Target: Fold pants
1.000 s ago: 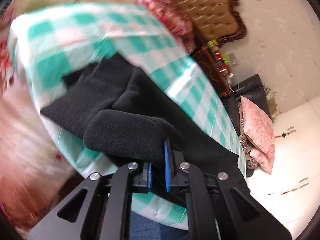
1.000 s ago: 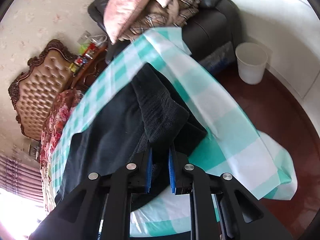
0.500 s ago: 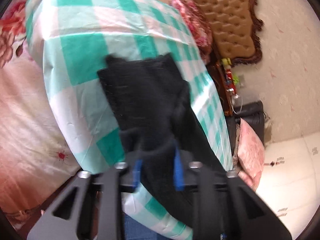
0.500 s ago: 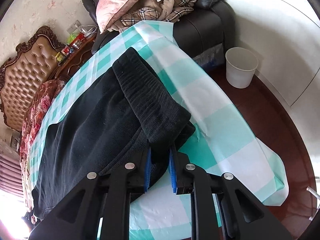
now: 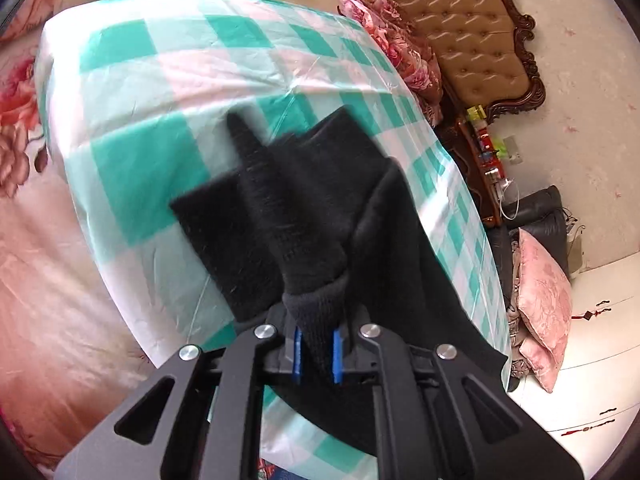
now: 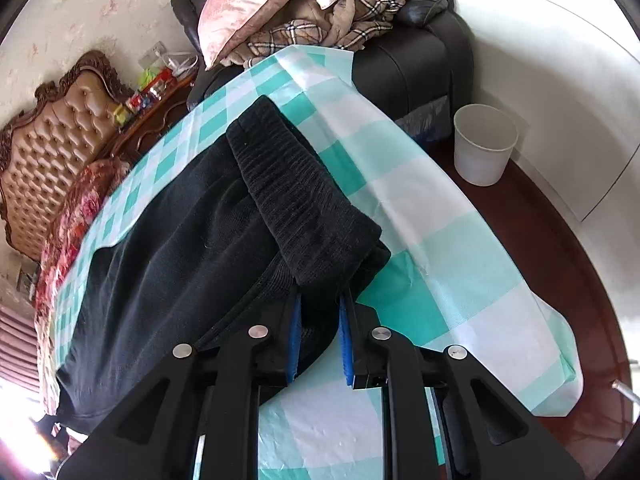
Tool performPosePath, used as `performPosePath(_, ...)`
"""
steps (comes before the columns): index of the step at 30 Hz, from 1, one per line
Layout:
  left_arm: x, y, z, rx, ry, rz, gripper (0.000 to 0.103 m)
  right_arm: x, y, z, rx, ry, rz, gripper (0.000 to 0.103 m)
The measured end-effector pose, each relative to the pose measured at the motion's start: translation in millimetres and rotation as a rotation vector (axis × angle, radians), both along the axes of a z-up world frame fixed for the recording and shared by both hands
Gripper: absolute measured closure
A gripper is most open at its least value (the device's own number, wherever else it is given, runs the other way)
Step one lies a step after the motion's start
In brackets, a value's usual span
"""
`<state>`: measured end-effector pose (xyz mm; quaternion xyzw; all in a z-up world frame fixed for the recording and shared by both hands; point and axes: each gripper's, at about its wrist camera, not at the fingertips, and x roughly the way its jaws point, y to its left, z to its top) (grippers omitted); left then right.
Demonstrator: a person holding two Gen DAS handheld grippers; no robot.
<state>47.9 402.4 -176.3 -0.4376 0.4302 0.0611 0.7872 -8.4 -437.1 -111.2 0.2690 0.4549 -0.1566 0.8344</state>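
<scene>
Black pants (image 5: 392, 248) on checked cloth (image 5: 132, 168), left gripper (image 5: 316, 350) apparently clamped on cuff, right gripper (image 6: 320, 344) pinching waistband.

checked cloth (image 5: 136, 168) | tufted headboard (image 5: 472, 32) | white bin (image 6: 485, 144) | pink cushion (image 5: 546, 292)

black knit pants (image 6: 168, 240) spread on a teal-checked cloth (image 6: 420, 216), ribbed end folded back over itself, cuff (image 5: 316, 304) bunched and lifted
</scene>
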Motion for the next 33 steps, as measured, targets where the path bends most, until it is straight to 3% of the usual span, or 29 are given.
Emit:
performPosePath(9,10.1,-1.7,4.3,-0.012,0.045,0.016,0.093,8.1,0.3,18.4,-0.013,-0.024,0.025,0.088)
performPosePath(12,6.8,-1.1,-0.7,-0.026,0.025,0.019,0.093,9.2,-2.4,8.5,-0.007,0.002,0.02,0.088)
performPosePath(14,4.5,-1.5,0.4,-0.016,-0.002,0.012,0.093,8.8,-5.0,5.8,0.006,0.002,0.02,0.088)
performPosePath(19,6.2,-5.7,36.4,0.002,-0.14,-0.018,0.093,2.8,5.3,54.0,-0.03,-0.168,0.085,0.089)
performPosePath(20,5.8,-9.4,54.6,0.028,-0.203,-0.034,0.093,0.6,7.5,64.2,-0.054,-0.212,0.091,0.089)
performPosePath(22,4.3,-14.2,65.4,0.107,-0.23,-0.042,0.093,3.0,6.9,58.7,-0.096,-0.184,0.074,0.089)
performPosePath(24,4.2,-5.1,34.6,0.039,-0.143,-0.019,0.093,7.6,-6.7,22.2,-0.009,-0.068,0.037,0.089)
performPosePath(26,-1.9,-1.7,8.6,-0.002,-0.082,-0.003,0.093,2.1,-10.3,6.5,0.008,-0.027,0.031,0.089)
performPosePath(33,-1.5,3.5,-7.0,-0.012,-0.082,-0.012,0.093,-10.8,-4.9,4.4,-0.021,-0.01,0.052,0.089)
